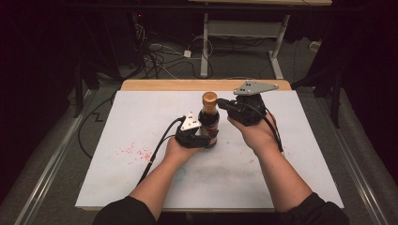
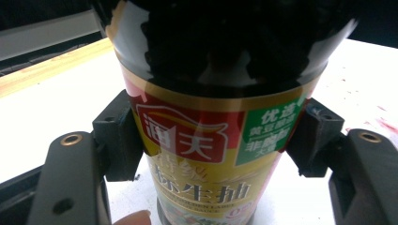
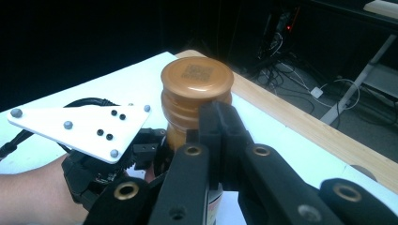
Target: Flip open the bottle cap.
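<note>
High view first: the left claw (image 1: pixel 202 136) sits at the middle of the white bench (image 1: pixel 141 178), clamped around the lower body of a dark sauce bottle (image 1: pixel 209 123) that stands upright there. A grey three-cornered plate rides on top of that claw, and its cable trails back toward the person's left forearm. Faint red specks mark the bench surface to the left of the hand.

Left gripper view shows the grip close up: both black pads press the bottle (image 2: pixel 211 154) from either side, on its red, gold and green label, with the dark glass shoulder rising above.

Just to the right of the bottle in the high view, the right claw (image 1: pixel 221 103) is held level with the neck, its tip pointing at the bottle below the orange-brown cap (image 1: pixel 210 97). Right gripper view shows this claw (image 3: pixel 220 123) with its two pads pressed together, nothing between them, their tips right against the side of the cap (image 3: pixel 197 79); whether they touch it I cannot tell. Beyond the cap lies the bench's wooden far edge (image 3: pixel 300 117).
</note>
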A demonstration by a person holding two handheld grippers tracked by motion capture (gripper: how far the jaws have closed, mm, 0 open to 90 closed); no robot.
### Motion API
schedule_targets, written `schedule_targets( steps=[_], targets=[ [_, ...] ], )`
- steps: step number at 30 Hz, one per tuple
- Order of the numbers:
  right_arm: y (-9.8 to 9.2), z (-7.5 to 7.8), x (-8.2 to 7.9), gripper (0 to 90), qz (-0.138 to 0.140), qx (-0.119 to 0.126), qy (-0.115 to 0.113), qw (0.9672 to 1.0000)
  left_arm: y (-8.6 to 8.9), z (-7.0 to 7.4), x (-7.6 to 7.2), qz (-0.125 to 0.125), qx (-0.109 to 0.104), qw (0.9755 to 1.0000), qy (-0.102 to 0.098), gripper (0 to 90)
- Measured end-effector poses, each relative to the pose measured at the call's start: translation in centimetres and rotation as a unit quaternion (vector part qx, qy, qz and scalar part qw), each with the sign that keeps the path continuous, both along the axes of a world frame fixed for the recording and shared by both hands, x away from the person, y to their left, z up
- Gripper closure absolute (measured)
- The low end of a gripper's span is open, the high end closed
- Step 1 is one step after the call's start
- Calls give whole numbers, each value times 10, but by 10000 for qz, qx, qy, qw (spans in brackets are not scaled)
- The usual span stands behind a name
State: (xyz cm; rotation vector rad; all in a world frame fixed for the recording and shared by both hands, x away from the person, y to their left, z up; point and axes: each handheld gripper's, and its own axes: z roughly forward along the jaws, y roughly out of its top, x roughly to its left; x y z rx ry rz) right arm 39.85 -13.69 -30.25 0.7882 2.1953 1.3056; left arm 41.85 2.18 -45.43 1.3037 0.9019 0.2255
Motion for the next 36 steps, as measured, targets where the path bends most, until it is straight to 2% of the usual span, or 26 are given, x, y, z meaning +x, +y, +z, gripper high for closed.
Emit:
schedule_targets(
  steps=[1, 2, 3, 4, 5, 8, 9, 10, 11, 16, 19, 20, 21, 23, 24, 25, 26, 27, 29, 30, 31, 32, 33, 34, 35, 36],
  targets=[
    [0, 0, 0, 900, -6, -3, 9, 10000, 2, -1, 1, 25, 150, 9999, 7, 299],
    [0, 0, 0, 900, -1, -2, 6, 10000, 4, -1, 0, -114, 232, 9996, -58, 300],
    [1, 1, 0, 900, 53, 53, 44, 10000, 1, 0, 1, 35, 40, 10000, 23, 302],
    [2, 1, -1, 900, 78, 26, 38, 10000, 4, -1, 1, -119, 237, 9996, -34, 303],
    [2, 1, -1, 900, 78, 26, 38, 10000, 2, 0, 2, 61, 84, 9999, 55, 303],
    [4, 2, -2, 900, 32, -76, -5, 10000, 0, 0, 1, 14, 2, 10000, 18, 304],
    [3, 3, -1, 900, 38, -51, 35, 10000, 2, -1, 1, -66, 208, 9997, -51, 304],
    [3, 3, -1, 900, 38, -51, 35, 10000, 2, -1, 1, -66, 208, 9997, -51, 304],
    [3, 3, -2, 900, 27, -66, 38, 10000, -1, 0, 0, 25, 35, 10000, -2, 304],
    [4, 4, -2, 900, 21, -92, 60, 9999, -2, -1, 0, 115, -42, 9999, -17, 307],
    [5, 5, -2, 900, 1, -112, 65, 9999, -1, -1, 0, 133, -42, 9999, 10, 308],
    [6, 5, -2, 900, -26, -144, 62, 9999, 0, -2, 0, 13, 47, 10000, -53, 308],
    [7, 6, -2, 900, -31, -119, 31, 9999, 2, -2, 1, -34, -7, 10000, -32, 307],
    [2, 15, -4, 900, 17, 515, -174, 9985, 0, -3, -2, -85, 63, 9998, -159, 307],
    [4, 25, -6, 900, 41, 536, -240, 9983, -9, -4, -9, -177, 303, 9983, -465, 304],
    [4, 25, -6, 900, 41, 536, -240, 9983, -9, -4, -9, -177, 303, 9983, -465, 301],
    [10, 33, -10, 900, 37, 407, -389, 9984, -11, -3, -8, -114, 334, 9985, -413, 301],
    [13, 41, -16, 900, 106, 310, -519, 9981, -9, -2, -5, -48, 255, 9993, -272, 299],
    [10, 42, -18, 900, 64, 345, -522, 9980, 0, -2, -1, -10, -30, 10000, -39, 298],
    [1, 38, -17, 900, -22, 249, -493, 9985, 4, -3, 0, -27, -134, 9999, -13, 297],
    [1, 38, -17, 900, -22, 249, -493, 9985, 3, -3, -1, -28, -124, 9999, -45, 297],
    [-4, 33, -14, 900, -33, 220, -344, 9992, 1, -4, -2, -23, -81, 9999, -97, 297],
    [-7, 26, -10, 900, -26, 156, -192, 9997, 4, -5, -2, -137, 226, 9995, -190, 297],
    [-11, 13, -5, 900, -43, 32, 25, 10000, 0, -4, -1, 9, -93, 9999, -108, 296],
    [-11, 10, -5, 900, -36, -7, 78, 10000, 4, -5, -1, -117, 165, 9997, -163, 296],
    [-11, 7, -5, 900, -42, -55, 95, 9999, 0, -4, -1, -16, -79, 9999, -106, 296]
  ],
)
